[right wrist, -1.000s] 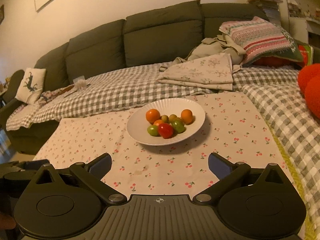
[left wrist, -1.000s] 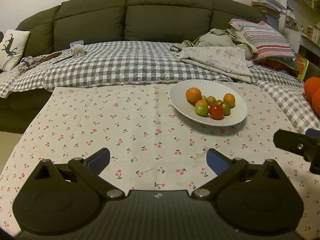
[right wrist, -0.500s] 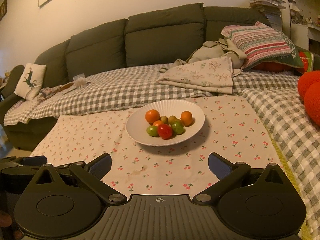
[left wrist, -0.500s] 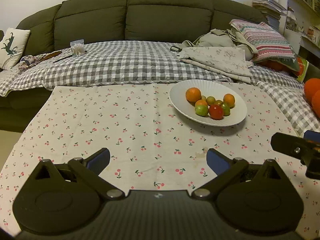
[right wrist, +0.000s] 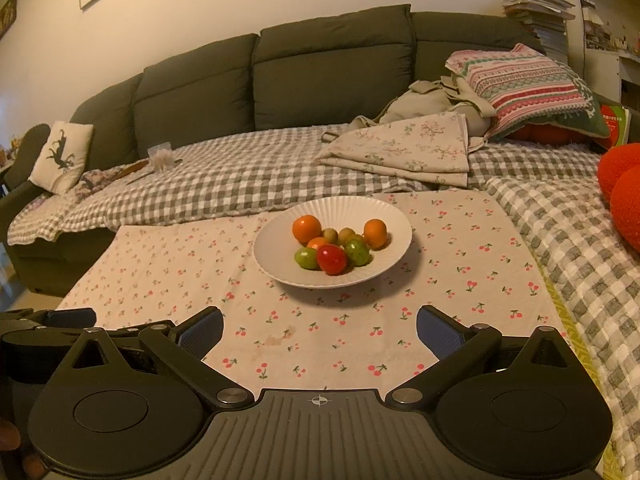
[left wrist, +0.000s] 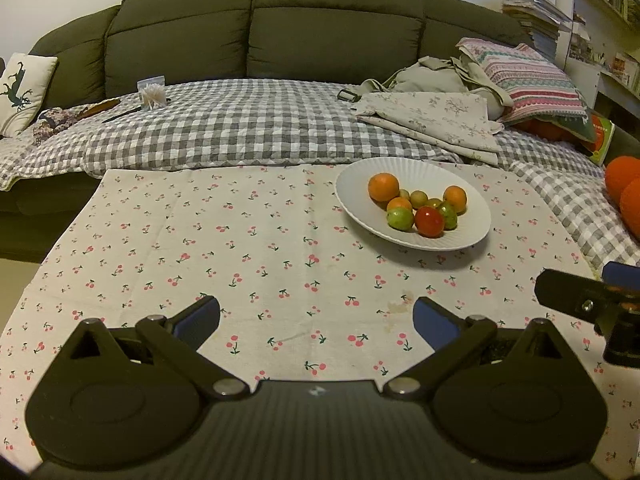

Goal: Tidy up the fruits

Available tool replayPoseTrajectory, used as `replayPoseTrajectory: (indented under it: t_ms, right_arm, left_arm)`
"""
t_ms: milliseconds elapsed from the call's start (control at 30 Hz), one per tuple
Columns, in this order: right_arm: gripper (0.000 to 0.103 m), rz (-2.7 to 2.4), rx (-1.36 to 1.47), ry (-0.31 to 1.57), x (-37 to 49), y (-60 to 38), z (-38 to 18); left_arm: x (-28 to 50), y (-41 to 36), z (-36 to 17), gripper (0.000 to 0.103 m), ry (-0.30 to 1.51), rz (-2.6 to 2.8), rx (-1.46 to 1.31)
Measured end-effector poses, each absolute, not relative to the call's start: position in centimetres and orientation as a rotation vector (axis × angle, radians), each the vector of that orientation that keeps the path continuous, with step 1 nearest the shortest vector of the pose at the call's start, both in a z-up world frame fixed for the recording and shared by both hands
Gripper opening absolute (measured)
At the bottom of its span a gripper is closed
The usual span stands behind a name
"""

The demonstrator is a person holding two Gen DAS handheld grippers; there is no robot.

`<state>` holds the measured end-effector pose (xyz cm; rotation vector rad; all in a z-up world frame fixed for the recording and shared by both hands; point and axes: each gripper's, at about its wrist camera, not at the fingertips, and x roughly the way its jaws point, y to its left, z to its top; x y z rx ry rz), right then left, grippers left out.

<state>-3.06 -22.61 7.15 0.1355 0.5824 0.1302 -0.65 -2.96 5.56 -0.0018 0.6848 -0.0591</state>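
Note:
A white ribbed plate (left wrist: 472,236) (right wrist: 276,268) rests on the cherry-print cloth (left wrist: 240,240) (right wrist: 180,264). It holds several fruits: oranges (left wrist: 383,186) (right wrist: 306,229), green fruits (left wrist: 399,218) (right wrist: 306,258), a red one (left wrist: 429,221) (right wrist: 331,259) and small kiwis (right wrist: 346,235). My left gripper (left wrist: 316,318) hovers open over the cloth, short of the plate and to its left. My right gripper (right wrist: 319,326) is open and empty, facing the plate from the near edge. Each gripper shows at the edge of the other's view.
A dark green sofa (left wrist: 260,36) with a grey checked blanket (left wrist: 240,128) lies behind the cloth. Folded floral fabric (left wrist: 436,120), a striped pillow (left wrist: 528,76) and orange cushions (left wrist: 624,192) sit at the right. A deer cushion (left wrist: 20,88) is far left.
Both grippers have drifted slightly; the view of the plate shifts a little. Jaws stay open and nothing was grasped.

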Motion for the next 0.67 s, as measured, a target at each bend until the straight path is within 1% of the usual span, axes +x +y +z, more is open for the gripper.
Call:
replayPoseTrajectory:
  t_ms: [667]
  right_arm:
    - [0.103,0.132,0.130,0.583,-3.05,-22.46,7.07]
  left_arm:
    - [-0.67,-2.95,5.62,0.102,0.686,-0.065,-0.003]
